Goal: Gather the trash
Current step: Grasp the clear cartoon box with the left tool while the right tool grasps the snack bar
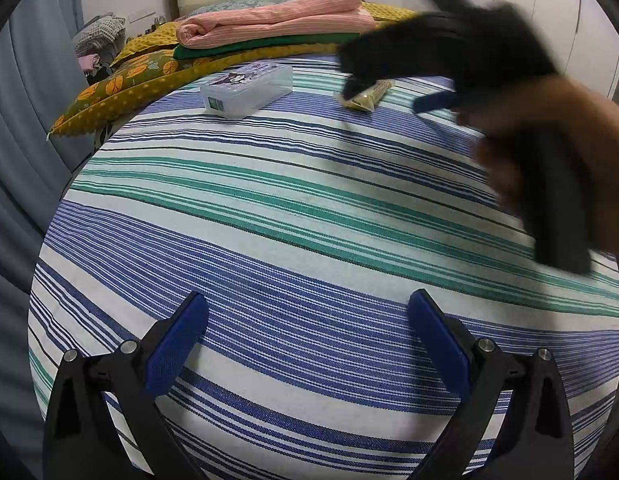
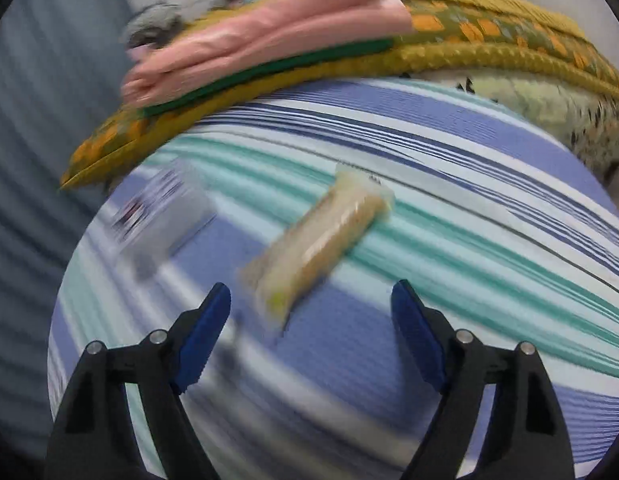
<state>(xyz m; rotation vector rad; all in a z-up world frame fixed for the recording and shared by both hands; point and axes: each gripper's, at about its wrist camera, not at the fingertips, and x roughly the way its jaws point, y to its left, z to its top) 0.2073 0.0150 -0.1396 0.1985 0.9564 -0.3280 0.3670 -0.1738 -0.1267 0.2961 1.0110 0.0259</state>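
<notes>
Beyond the right tongs [image 2: 311, 312], on the striped bed [image 2: 449, 184], lay the wrapper [image 2: 321, 236], a tan snack pack slanting away from the jaws and not yet between them. I had those tongs wide, gripping nothing. My left tongs [image 1: 309, 320] hung wide and empty over bare sheet, well short of the wrapper [image 1: 367, 96]. Left of the wrapper stood a clear box [image 1: 247, 88], probably where the trash belonged. My right view was smeared, so I judged the main risk to be misjudging the approach: closing too early would pinch sheet instead of plastic, and a thin, slick pack could slide out sideways from a grip near its end. A sweep toward the box might also knock it.
</notes>
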